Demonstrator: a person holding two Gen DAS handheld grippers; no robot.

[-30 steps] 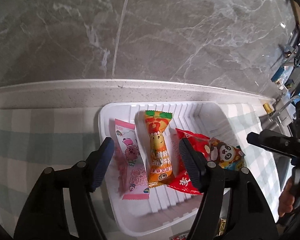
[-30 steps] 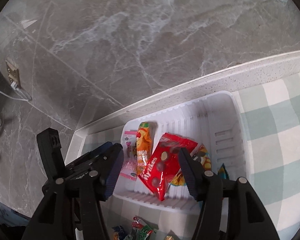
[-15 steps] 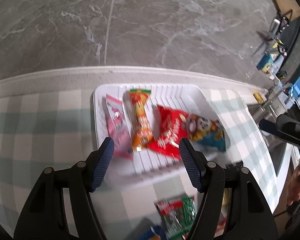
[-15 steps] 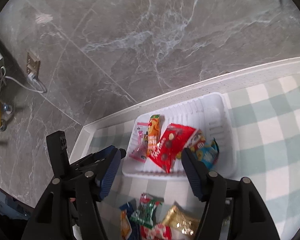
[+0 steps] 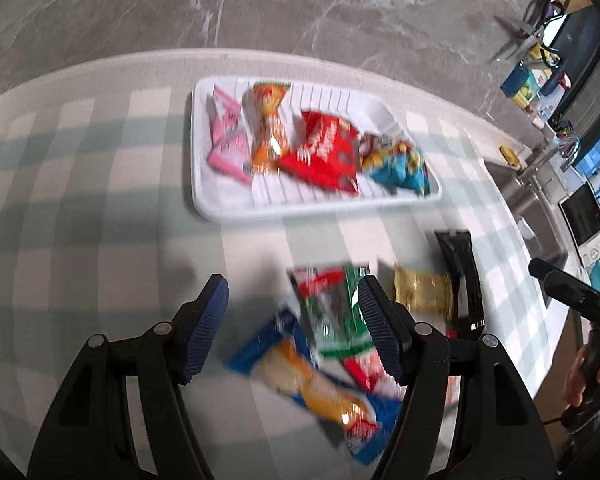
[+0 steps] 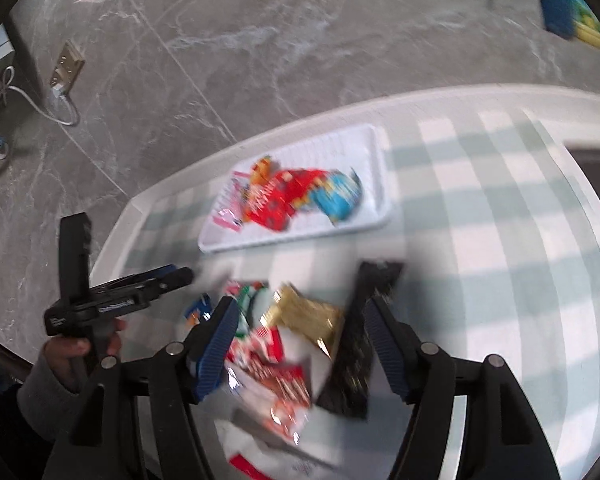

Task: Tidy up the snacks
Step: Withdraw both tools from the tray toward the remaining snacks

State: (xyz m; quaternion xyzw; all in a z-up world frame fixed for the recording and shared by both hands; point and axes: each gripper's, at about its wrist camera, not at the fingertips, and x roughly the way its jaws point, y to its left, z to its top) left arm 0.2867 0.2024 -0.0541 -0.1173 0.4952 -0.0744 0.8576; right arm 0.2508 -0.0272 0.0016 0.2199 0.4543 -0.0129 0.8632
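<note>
A white tray [image 5: 198, 200] on the checked cloth holds a pink packet [image 5: 226, 140], an orange packet [image 5: 270, 128], a red packet [image 5: 324, 152] and a blue packet [image 5: 396, 160]. Nearer lie loose snacks: a green-and-red packet [image 5: 332, 308], a blue-and-orange packet [image 5: 312, 384], a gold packet [image 5: 420, 292] and a black packet [image 5: 460, 272]. My left gripper [image 5: 292, 300] hangs open above them, holding nothing. The jaws of my right gripper [image 6: 302, 312] are opening above the gold packet [image 6: 304, 316] and a red-and-white packet [image 6: 276, 376], gripping nothing. The tray [image 6: 380, 160] lies beyond.
The green-and-white checked cloth [image 5: 80, 200] covers a white counter whose far edge drops to a grey marble floor [image 5: 300, 8]. A sink [image 5: 540, 200] and a white appliance [image 5: 584, 220] sit at the right. A socket with a cable [image 6: 66, 66] is on the floor.
Both grippers have drawn back from the tray toward the near side, and the tray now looks smaller and farther. The pile of loose packets has come into view under them. The right jaws stand slightly wider.
</note>
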